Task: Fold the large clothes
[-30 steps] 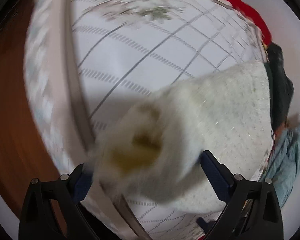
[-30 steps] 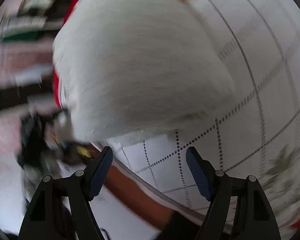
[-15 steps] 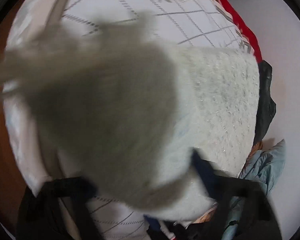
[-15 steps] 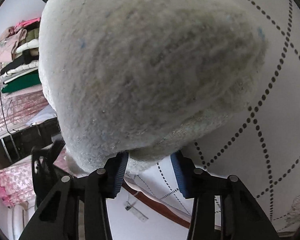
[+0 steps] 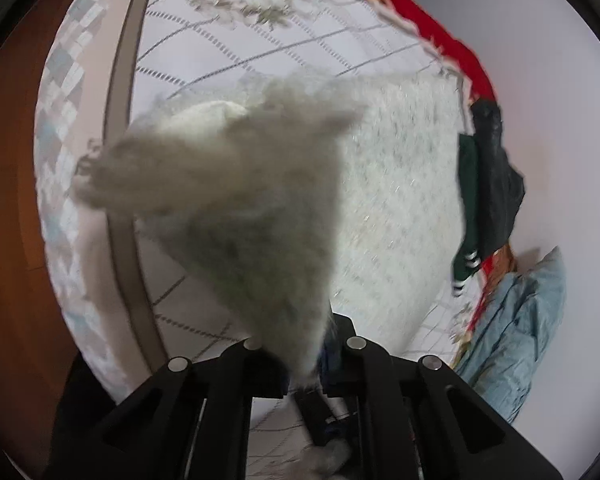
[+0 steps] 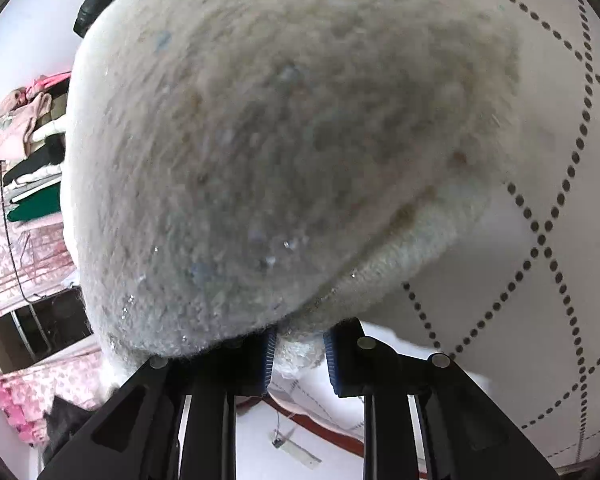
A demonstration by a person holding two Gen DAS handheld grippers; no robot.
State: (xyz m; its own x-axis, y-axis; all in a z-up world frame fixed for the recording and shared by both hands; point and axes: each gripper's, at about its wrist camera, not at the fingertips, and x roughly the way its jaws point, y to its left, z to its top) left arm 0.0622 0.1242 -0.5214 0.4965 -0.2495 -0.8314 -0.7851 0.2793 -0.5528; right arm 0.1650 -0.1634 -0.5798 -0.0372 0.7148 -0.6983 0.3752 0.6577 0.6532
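While both pairs of fingers pinch the fluffy cream knitted sweater [image 5: 396, 184] above the white dotted-grid bedsheet [image 5: 204, 60], the left gripper [image 5: 300, 364] holds only a thin tuft toward 6 o'clock; it may slip. The right gripper [image 6: 298, 354] grips a thicker hem.

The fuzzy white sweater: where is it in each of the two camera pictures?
Left wrist: the sweater fills the centre, a corner rising from the jaws.
Right wrist: it covers most of the picture, pinched at the bottom.
Shared landmark: the dotted-grid bedsheet.
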